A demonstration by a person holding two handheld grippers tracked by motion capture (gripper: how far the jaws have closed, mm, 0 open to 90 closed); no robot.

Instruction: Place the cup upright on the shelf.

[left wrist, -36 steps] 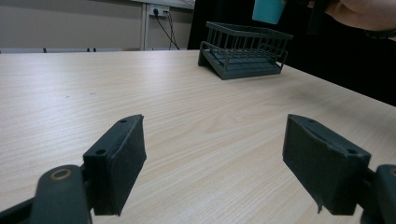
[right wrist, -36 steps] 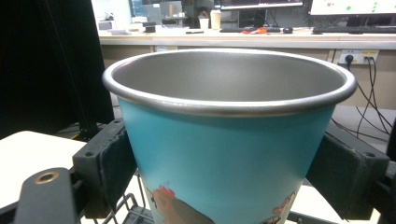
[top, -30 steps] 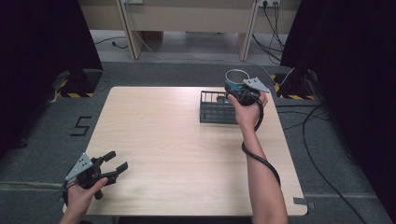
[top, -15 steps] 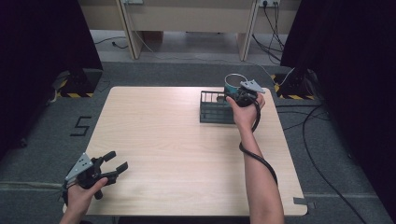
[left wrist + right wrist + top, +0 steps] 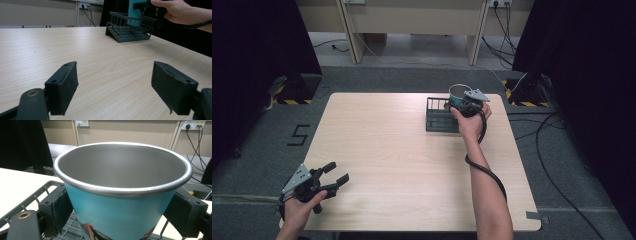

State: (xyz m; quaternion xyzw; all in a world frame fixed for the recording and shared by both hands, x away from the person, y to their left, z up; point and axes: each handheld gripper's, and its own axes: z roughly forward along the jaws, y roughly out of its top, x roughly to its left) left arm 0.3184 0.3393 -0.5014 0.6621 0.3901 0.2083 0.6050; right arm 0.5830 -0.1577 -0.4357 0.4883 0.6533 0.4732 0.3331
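A teal metal cup (image 5: 122,202) with a bare steel rim and inside is clamped upright between the pads of my right gripper (image 5: 463,102). In the high view the cup (image 5: 459,93) hangs over the right part of a dark wire basket (image 5: 439,119) at the table's far right. My left gripper (image 5: 332,178) rests near the front left corner of the table, open, with nothing between its pads (image 5: 63,87). From the left gripper view the basket (image 5: 130,28) stands far off with the cup (image 5: 136,12) held in it or just above it.
The light wooden table (image 5: 402,155) is bare between the two grippers. A cable (image 5: 484,167) trails from my right gripper along the forearm. Black curtains, floor cables and a desk leg stand beyond the far edge.
My right gripper has moved a little left and down with the cup, closer over the basket. The left gripper has stayed where it was.
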